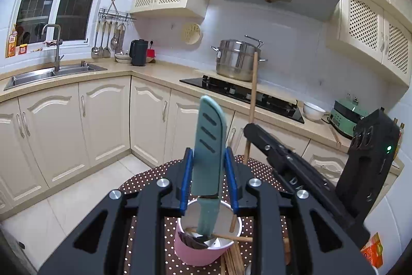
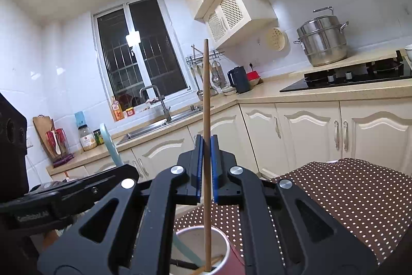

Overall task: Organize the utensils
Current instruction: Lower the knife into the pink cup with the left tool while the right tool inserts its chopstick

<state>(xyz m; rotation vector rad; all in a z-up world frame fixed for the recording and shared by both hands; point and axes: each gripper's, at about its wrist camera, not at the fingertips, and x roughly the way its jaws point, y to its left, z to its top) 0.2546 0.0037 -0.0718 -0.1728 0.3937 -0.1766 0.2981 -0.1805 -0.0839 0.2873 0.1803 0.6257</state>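
My left gripper [image 1: 208, 155] is shut on a teal knife-shaped utensil [image 1: 209, 131], held upright with its lower end inside a pink cup [image 1: 193, 253]. The cup has a white inside and holds a chopstick and a dark utensil. To the right, my right gripper [image 1: 249, 129] is shut on a wooden chopstick [image 1: 254, 92]. In the right wrist view the blue pads of that gripper [image 2: 206, 146] clamp the chopstick [image 2: 206, 84] upright, its lower tip inside the cup [image 2: 227, 248]. The teal utensil [image 2: 107, 140] and the left gripper [image 2: 126, 173] show at the left.
The cup stands on a table with a brown polka-dot cloth [image 1: 144, 179]. Several loose chopsticks [image 1: 233, 260] lie beside the cup, and an orange packet [image 1: 372, 251] lies at the right. Behind are cream cabinets, a sink [image 1: 51, 73], a black hob [image 1: 244, 95] and a steel steamer pot [image 1: 235, 61].
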